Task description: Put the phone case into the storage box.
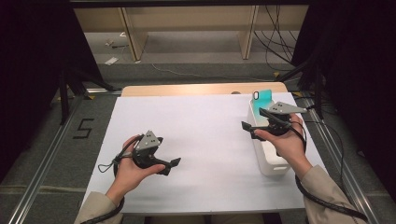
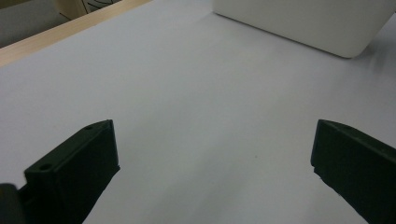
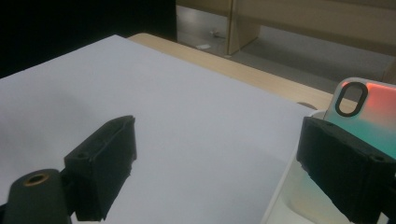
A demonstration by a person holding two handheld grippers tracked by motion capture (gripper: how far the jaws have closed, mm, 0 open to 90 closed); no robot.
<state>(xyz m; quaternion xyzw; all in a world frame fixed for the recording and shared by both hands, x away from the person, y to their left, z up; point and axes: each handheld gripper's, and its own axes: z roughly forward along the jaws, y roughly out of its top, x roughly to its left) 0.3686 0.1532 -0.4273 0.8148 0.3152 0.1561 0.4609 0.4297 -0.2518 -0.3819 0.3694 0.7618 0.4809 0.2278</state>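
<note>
White sheet (image 1: 205,140) covers the table (image 1: 201,88). White bin (image 1: 271,161) sits at 3 o'clock; a phone case (image 1: 263,99), teal fading to orange, stands upright at its far end. Right gripper (image 1: 254,128) hovers over the bin, jaws wide, empty. Left gripper (image 1: 170,165) at 7 o'clock, wide, empty. Judgement: pre-grasp; the next move calls for narrowing on the case edge. Floor mark "5" (image 1: 83,128) is the only legible writing.

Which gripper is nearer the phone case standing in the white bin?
Right. The right gripper hangs open at the white bin, just in front of the phone case. The left gripper sits open across the table.
</note>
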